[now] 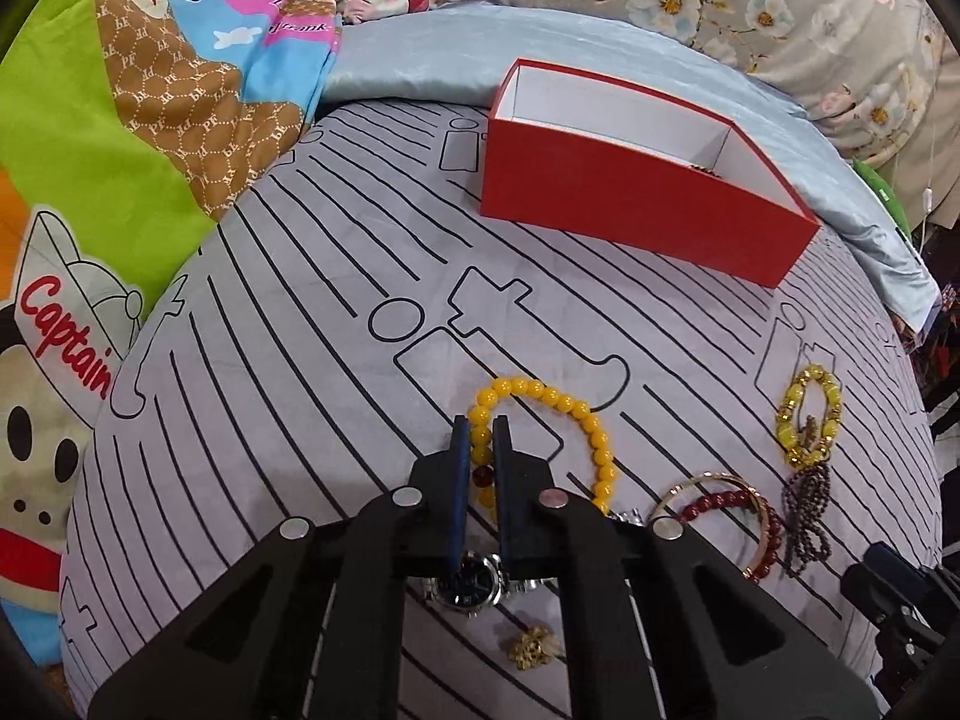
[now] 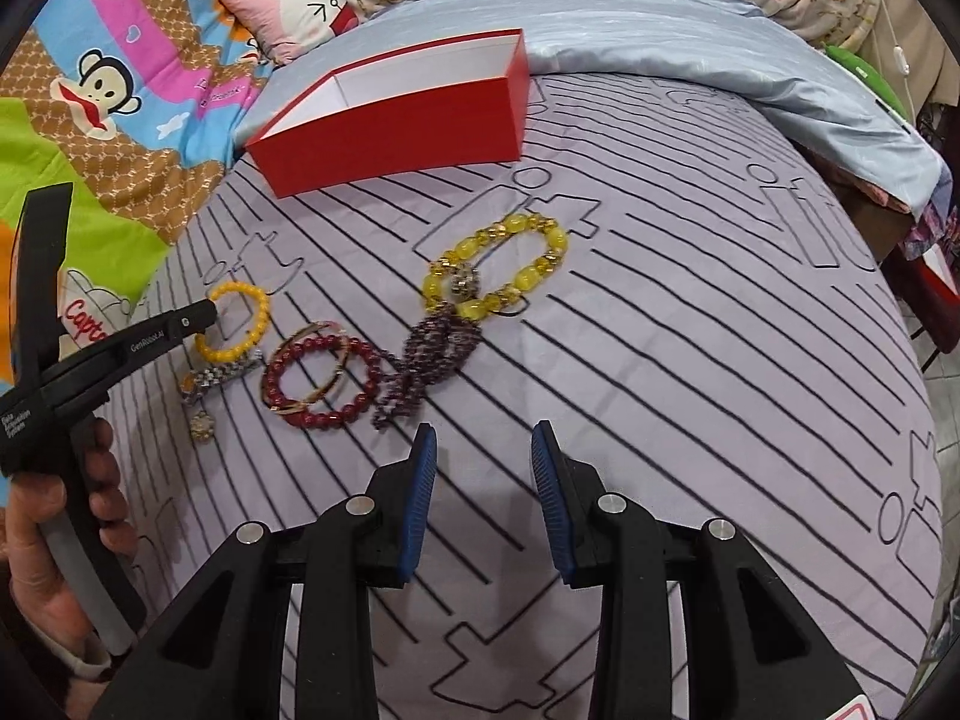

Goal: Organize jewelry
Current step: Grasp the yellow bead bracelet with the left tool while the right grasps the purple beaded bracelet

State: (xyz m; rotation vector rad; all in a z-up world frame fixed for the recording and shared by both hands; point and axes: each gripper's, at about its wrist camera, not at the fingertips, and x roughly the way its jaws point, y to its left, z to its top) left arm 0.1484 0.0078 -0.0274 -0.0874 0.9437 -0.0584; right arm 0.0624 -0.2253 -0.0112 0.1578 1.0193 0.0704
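Left wrist, gripper [image 1: 483, 427] clamping yellow bracelet [image 1: 549, 438]

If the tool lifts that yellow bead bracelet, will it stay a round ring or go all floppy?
Probably floppy: the yellow bead bracelet is separate round beads on a string, so it should droop into a hanging loop. The smooth beads might slip, though the left tool pinches one side.
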